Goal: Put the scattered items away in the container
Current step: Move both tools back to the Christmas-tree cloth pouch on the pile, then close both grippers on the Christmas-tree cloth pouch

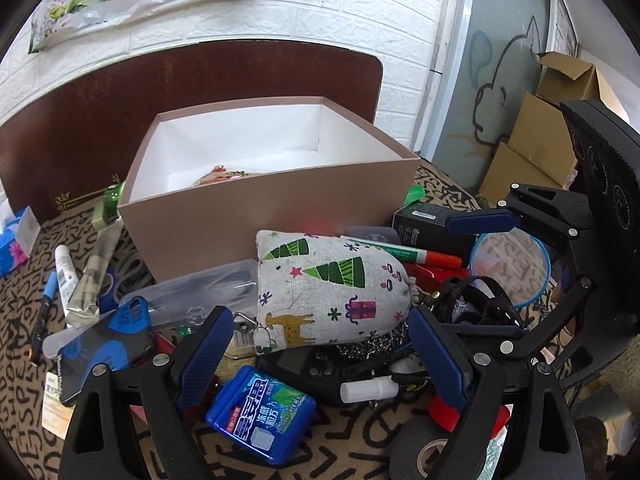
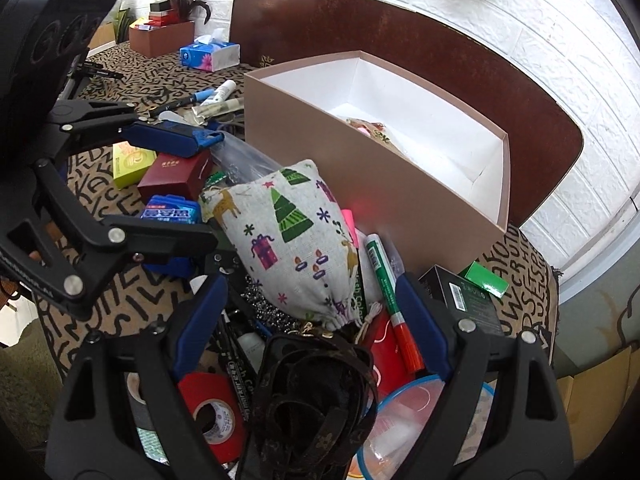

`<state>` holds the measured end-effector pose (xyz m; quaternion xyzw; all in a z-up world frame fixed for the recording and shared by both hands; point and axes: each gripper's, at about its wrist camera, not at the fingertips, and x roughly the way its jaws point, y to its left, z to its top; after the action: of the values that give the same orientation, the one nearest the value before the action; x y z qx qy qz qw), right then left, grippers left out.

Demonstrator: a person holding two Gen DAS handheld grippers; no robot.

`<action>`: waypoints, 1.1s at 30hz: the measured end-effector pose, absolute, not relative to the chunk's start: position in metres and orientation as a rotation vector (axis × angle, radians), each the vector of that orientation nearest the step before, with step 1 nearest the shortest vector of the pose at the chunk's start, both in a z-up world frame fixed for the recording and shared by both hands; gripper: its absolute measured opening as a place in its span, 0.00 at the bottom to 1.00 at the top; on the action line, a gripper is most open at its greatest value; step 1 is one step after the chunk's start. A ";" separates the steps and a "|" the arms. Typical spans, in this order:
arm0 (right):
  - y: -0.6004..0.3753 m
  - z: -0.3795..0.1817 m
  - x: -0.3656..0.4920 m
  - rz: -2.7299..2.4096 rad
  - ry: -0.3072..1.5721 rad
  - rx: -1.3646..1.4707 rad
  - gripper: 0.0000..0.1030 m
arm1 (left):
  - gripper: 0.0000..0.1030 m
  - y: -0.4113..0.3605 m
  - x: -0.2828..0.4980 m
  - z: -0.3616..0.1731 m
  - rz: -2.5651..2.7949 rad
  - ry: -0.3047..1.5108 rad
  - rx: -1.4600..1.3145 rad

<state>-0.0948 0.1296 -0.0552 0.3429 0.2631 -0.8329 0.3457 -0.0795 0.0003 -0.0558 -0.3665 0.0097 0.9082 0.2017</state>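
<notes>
Both tongs, left gripper [image 1: 320, 354] and right gripper [image 2: 312, 316], gape empty around the festive pouch [image 1: 320, 292] at mid-frame, likely readying a joint lift into the box [image 1: 276, 200] behind

You have one pink box [image 1: 272, 200], one Christmas-print pouch [image 1: 332, 292], one green marker [image 2: 384, 276] and two tape rolls [image 2: 212, 412].
</notes>
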 end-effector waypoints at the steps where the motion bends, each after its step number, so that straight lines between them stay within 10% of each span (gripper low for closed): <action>1: 0.130 -0.056 -0.095 -2.159 0.685 0.891 0.84 | 0.88 0.001 -0.080 -0.056 2.528 0.033 -1.024; 33: 0.107 -0.094 -0.131 -2.010 0.789 1.011 0.84 | 0.88 0.005 -0.138 -0.099 2.271 -0.037 -1.266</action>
<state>-0.1312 0.1069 -0.0944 0.3941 0.3073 -0.7833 0.3697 -0.1377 0.0050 -0.0994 -0.4690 -0.0137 0.8416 0.2674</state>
